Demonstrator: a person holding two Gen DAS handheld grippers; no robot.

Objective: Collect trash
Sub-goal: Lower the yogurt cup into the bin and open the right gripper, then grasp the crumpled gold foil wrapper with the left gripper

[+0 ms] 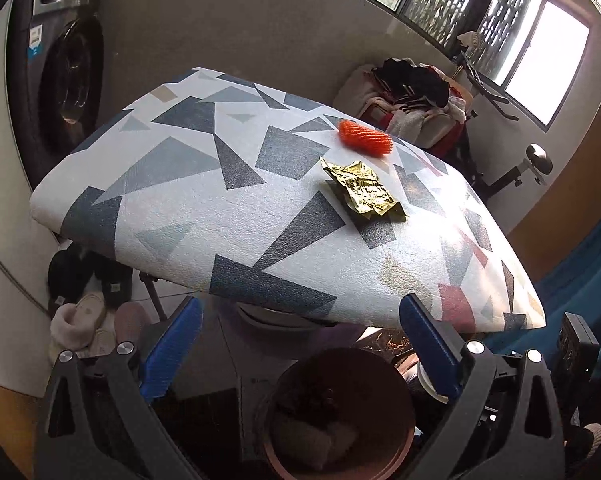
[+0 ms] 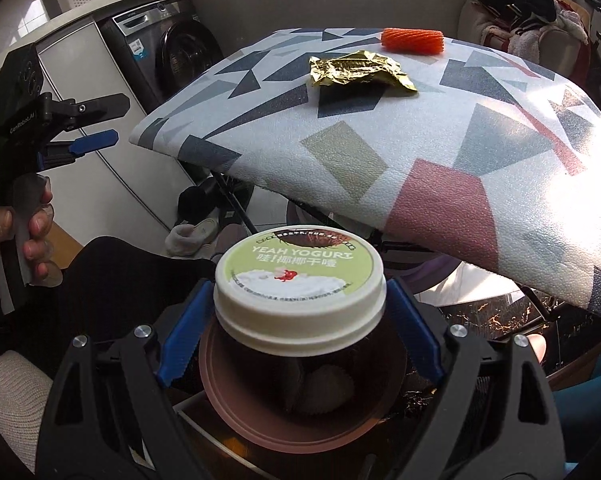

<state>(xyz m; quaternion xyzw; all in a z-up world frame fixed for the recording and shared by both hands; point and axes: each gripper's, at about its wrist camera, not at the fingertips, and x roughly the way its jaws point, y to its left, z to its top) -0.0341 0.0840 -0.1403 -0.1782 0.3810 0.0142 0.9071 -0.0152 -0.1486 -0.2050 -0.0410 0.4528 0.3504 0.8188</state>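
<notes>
My right gripper [image 2: 298, 288] is shut on a yogurt cup [image 2: 300, 276] with a white and green lid, its blue pads pressing both sides of the lid. The cup hangs over a brown trash bin [image 2: 220, 392] with some trash inside. My left gripper [image 1: 300, 304] is open and holds nothing, and it hovers above the same bin [image 1: 268, 408]. From the right wrist view the left gripper [image 2: 92, 128] shows at the left, held by a hand [image 2: 28, 224]. A crumpled gold wrapper [image 1: 362, 192] [image 2: 360, 68] and an orange foam net [image 1: 364, 138] [image 2: 414, 40] lie on the patterned table [image 1: 200, 208] [image 2: 380, 140].
A washing machine [image 1: 64, 76] stands left of the table. Slippers [image 1: 88, 300] lie on the floor under the table's near-left edge. A pile of clothes [image 1: 412, 88] sits behind the table by the window. The bin stands just below the table's near edge.
</notes>
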